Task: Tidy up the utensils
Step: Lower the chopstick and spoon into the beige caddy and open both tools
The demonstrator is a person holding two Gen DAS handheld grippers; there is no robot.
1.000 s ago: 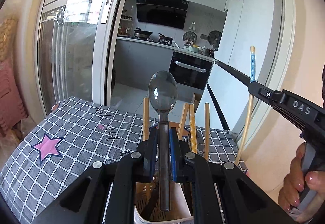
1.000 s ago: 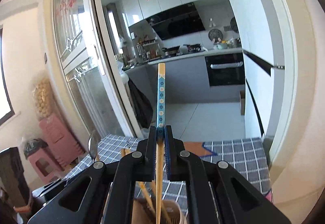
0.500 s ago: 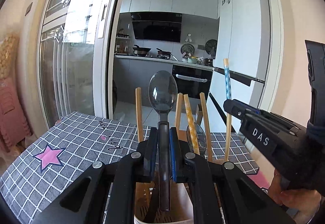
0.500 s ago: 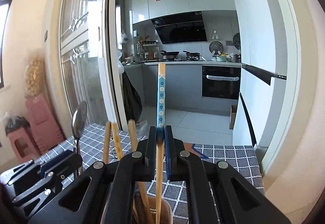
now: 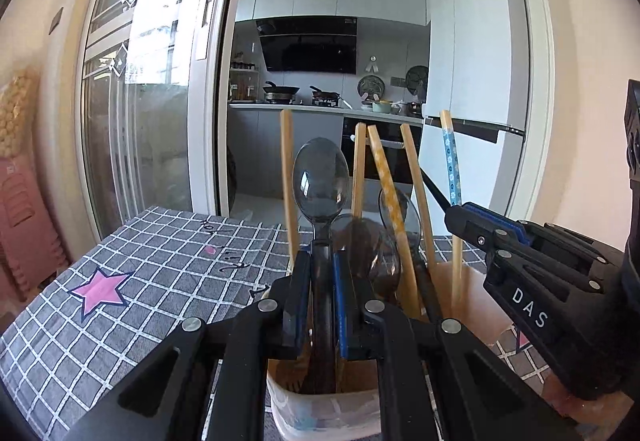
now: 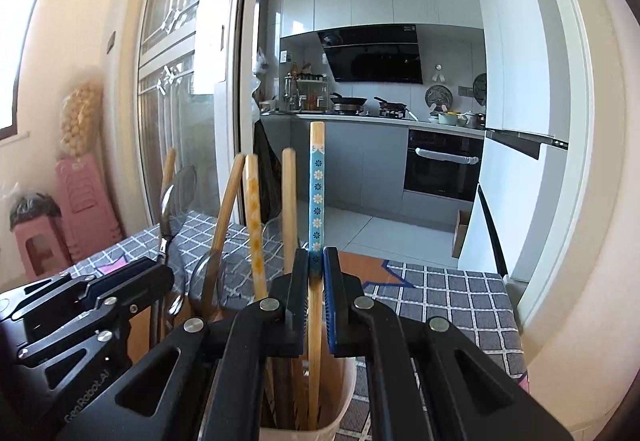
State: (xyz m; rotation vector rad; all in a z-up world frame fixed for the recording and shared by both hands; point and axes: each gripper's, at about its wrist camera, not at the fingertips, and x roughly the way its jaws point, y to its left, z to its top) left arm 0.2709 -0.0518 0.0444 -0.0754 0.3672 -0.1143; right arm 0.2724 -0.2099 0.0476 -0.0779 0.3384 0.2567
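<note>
My left gripper (image 5: 321, 269) is shut on the handle of a dark translucent spoon (image 5: 320, 181), bowl up, its lower end inside the white utensil cup (image 5: 320, 411) just below. My right gripper (image 6: 317, 269) is shut on a wooden chopstick with a blue flowered top (image 6: 317, 193), whose tip reaches down into the same cup (image 6: 340, 413). Several plain wooden chopsticks (image 5: 390, 209) and other spoons (image 5: 370, 245) stand in the cup. In the left wrist view the right gripper (image 5: 454, 213) comes in from the right with the blue chopstick (image 5: 451, 169). The left gripper (image 6: 164, 265) shows at the lower left of the right wrist view.
The cup stands on a table with a grey checked cloth (image 5: 168, 261) bearing a pink star (image 5: 102, 291). Behind it are a sliding glass door (image 5: 160, 101), a kitchen and a white fridge (image 5: 476, 81). Pink stools (image 6: 84, 201) stand on the left.
Both grippers have sunk toward the cup, carrying the spoon and the blue chopstick down into it. The right gripper has come closer to the left one, and the standing utensils loom larger.
</note>
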